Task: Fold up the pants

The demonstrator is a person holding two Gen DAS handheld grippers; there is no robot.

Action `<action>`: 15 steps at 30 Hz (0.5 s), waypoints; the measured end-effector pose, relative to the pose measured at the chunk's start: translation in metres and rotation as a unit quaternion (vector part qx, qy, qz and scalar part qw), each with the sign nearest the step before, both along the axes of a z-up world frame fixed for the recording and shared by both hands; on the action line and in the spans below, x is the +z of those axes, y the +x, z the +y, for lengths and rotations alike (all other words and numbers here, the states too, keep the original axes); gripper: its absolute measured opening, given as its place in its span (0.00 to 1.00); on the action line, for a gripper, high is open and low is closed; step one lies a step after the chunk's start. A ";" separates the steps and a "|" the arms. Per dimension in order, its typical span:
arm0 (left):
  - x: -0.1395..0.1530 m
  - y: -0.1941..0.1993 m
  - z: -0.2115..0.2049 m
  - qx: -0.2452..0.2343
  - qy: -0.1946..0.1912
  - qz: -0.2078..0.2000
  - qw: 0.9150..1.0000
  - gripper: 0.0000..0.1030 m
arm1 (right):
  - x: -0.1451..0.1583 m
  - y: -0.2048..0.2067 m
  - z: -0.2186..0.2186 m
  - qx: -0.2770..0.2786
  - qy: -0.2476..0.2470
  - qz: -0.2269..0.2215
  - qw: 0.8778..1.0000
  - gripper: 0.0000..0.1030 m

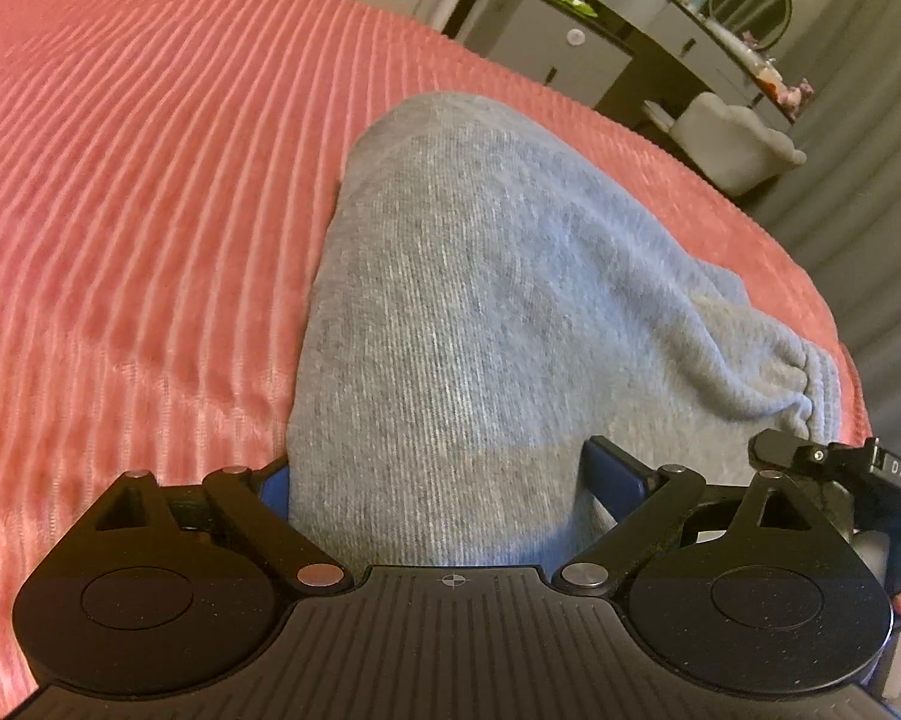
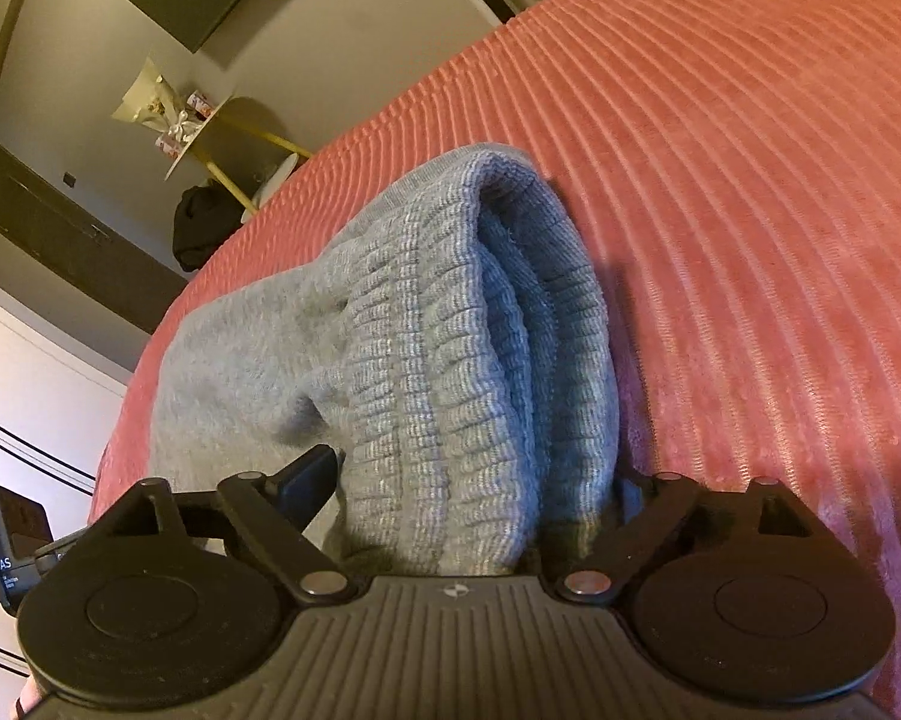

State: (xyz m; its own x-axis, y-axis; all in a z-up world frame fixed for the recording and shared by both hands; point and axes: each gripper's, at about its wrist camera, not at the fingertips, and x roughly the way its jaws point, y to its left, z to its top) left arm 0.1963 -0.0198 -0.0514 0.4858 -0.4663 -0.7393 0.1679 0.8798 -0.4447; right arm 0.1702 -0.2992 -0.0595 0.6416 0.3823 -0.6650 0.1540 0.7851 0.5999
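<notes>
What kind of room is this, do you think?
Most likely a bedroom: the grey pants lie on a bed with a ribbed pink bedspread, and beyond it stand a vanity desk with a round mirror and toiletries.

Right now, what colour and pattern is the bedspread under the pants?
Coral pink with raised ribbed stripes; the bedspread shows best in the left wrist view.

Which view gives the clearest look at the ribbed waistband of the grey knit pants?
The right wrist view: the ribbed waistband of the grey knit pants fills the centre, its stacked folded layers running up from between the fingers. The left wrist view shows mostly the smooth fabric and only a bunched bit of waistband at the right edge.
</notes>
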 end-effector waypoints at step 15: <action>-0.003 -0.001 0.014 -0.008 -0.040 -0.007 0.999 0.82 | -0.001 -0.003 0.006 -0.015 -0.013 -0.007 1.000 0.66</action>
State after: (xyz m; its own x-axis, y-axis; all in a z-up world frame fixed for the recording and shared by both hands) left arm 0.1954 -0.0058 -0.0548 0.4868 -0.5311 -0.6935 0.1884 0.8391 -0.5103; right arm 0.1676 -0.2929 -0.0601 0.6617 0.3460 -0.6651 0.1687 0.7956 0.5818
